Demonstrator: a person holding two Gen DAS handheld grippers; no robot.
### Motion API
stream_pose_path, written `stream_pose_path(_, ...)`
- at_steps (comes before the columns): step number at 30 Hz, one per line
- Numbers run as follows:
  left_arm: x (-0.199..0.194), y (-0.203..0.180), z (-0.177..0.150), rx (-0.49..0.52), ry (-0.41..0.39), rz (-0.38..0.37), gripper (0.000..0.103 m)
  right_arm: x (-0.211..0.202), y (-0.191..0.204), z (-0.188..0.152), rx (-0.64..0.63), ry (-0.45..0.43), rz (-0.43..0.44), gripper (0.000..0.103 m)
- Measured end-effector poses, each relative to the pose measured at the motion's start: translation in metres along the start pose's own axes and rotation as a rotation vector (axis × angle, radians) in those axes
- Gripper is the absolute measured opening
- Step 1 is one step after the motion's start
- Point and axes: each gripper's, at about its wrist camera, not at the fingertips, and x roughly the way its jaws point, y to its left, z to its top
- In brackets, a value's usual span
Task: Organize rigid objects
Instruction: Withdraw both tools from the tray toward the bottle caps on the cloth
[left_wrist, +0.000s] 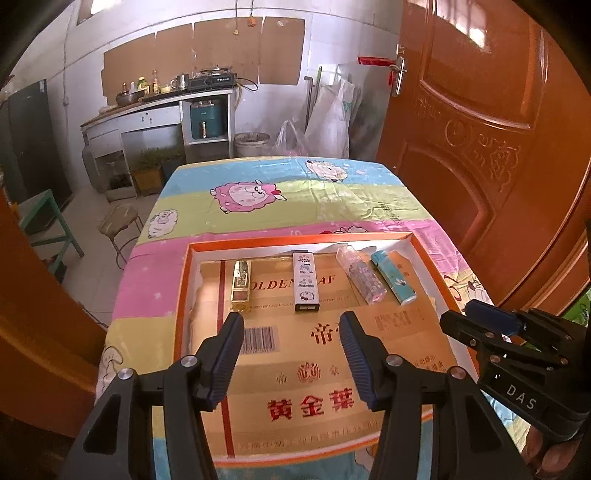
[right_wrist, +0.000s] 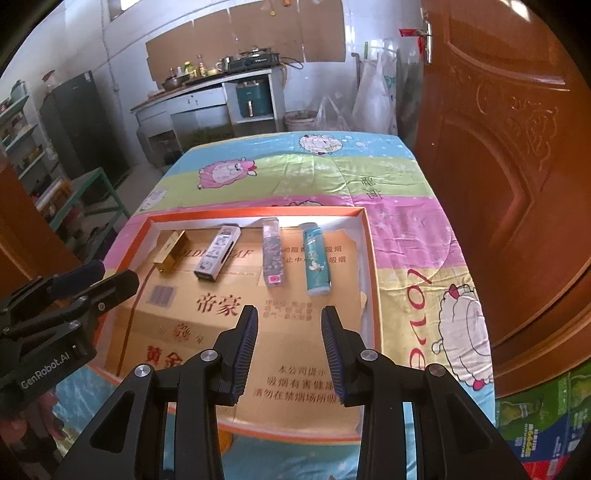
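An orange-rimmed shallow box (left_wrist: 183, 291) (right_wrist: 373, 258), lined with yellow cardboard, holds several lighters in a row along its far side: a gold one (left_wrist: 241, 282) (right_wrist: 173, 254), a white one (left_wrist: 306, 282) (right_wrist: 217, 253), a clear patterned one (left_wrist: 361, 275) (right_wrist: 272, 256) and a blue one (left_wrist: 393, 277) (right_wrist: 314, 260). My left gripper (left_wrist: 291, 319) (right_wrist: 101, 275) hovers open over the cardboard, just short of the gold and white lighters, with nothing between its fingers. My right gripper (right_wrist: 290, 314) (left_wrist: 463, 314) is also open and empty, short of the clear and blue lighters.
The box lies on a table under a striped cartoon-sheep cloth (left_wrist: 280, 192) (right_wrist: 295, 173). A brown wooden door (left_wrist: 480, 147) (right_wrist: 509, 147) stands close on the right. Beyond the table are a kitchen counter (left_wrist: 155, 107), a stool (left_wrist: 120, 221) and sacks (left_wrist: 332, 118).
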Motion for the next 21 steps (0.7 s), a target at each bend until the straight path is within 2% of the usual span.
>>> stream_pose_path(10,-0.035,0.009,-0.020,-0.016,-0.031,0.001,0.054,-0.028,0.015,-0.024,-0.020,-0.018,0.007,0.037)
stream_pose_path(21,-0.064,0.020,-0.057,-0.030,-0.043,-0.009,0.054,-0.052,0.028,-0.063,-0.033,-0.017,0.014,0.037)
